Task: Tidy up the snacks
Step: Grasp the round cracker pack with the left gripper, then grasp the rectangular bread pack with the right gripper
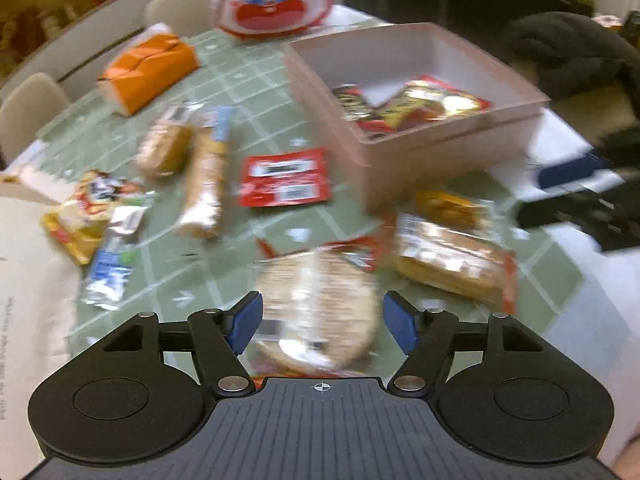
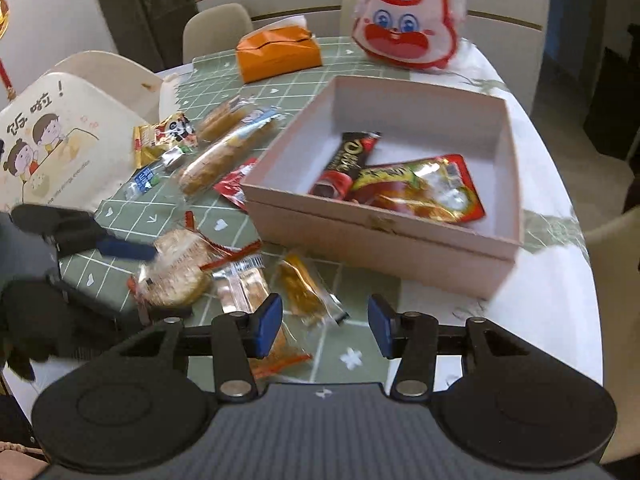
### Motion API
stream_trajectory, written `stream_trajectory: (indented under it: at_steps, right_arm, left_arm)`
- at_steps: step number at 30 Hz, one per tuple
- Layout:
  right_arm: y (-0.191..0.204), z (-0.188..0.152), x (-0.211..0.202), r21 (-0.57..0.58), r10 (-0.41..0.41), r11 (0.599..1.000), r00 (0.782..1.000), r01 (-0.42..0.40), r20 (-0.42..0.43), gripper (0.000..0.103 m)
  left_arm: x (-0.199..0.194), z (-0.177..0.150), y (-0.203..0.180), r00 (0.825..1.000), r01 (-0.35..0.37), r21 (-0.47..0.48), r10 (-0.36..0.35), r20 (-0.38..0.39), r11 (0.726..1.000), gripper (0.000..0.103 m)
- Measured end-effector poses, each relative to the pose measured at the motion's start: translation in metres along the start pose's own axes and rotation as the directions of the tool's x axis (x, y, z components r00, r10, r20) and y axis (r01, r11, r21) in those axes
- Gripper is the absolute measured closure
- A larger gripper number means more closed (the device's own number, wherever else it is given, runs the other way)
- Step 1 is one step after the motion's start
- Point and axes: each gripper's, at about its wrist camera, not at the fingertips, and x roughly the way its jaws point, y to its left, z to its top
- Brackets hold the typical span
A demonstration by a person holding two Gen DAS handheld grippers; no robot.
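Note:
A pale pink box (image 2: pixel 380 232) (image 1: pixel 420 160) stands open on the green checked tablecloth with a red snack bag (image 2: pixel 424 192) and a dark bar (image 2: pixel 348 160) inside. My left gripper (image 1: pixel 322 320) is open, its blue pads on either side of a round wrapped rice cracker (image 1: pixel 320 312) without clearly touching it; the cracker (image 2: pixel 178 272) and the left gripper's finger (image 2: pixel 124 250) also show in the right wrist view. My right gripper (image 2: pixel 322 326) is open and empty above a small orange wrapped snack (image 2: pixel 306 288). Other wrapped snacks lie scattered left of the box.
An orange tissue box (image 2: pixel 278 54) and a rabbit-face bag (image 2: pixel 408 20) stand at the far side. A long bread stick pack (image 2: pixel 224 152), a red packet (image 1: pixel 284 178), a yellow snack bag (image 1: pixel 86 208) and a cartoon paper bag (image 2: pixel 52 140) lie at the left. Chairs surround the table.

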Motion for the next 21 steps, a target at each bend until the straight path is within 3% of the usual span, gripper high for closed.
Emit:
stream_trajectory:
  at_steps: [2,6,12,15,21]
  right_arm:
    - [-0.002,-0.006,-0.002,0.013,-0.003,1.0,1.0,0.003,-0.004,0.056]
    - [-0.003,-0.021,-0.002,0.032,0.008,0.999,1.0,-0.007,-0.028,0.054]
    - [-0.004,-0.042,0.009,0.064,0.005,0.998,0.997,0.0,-0.082,0.052]
    - [-0.001,-0.05,0.005,0.051,0.0,0.999,0.999,0.003,-0.048,0.047]
    - [0.01,-0.059,0.01,-0.012,0.019,1.0,1.0,-0.019,0.005,0.018]
  left_arm:
    - [0.01,0.004,0.007,0.999,0.007,-0.025,-0.008,-0.036,1.0,0.026]
    - [0.026,0.01,0.022,0.99,0.099,-0.133,-0.111,-0.085,0.986,0.019]
    - [0.034,0.008,0.011,0.991,0.081,-0.11,-0.091,-0.098,0.991,0.016]
    - [0.03,0.004,0.015,0.993,0.082,-0.138,-0.093,-0.079,0.987,0.02]
    - [0.012,-0.016,0.029,0.993,0.099,-0.22,-0.111,-0.044,0.97,0.02]
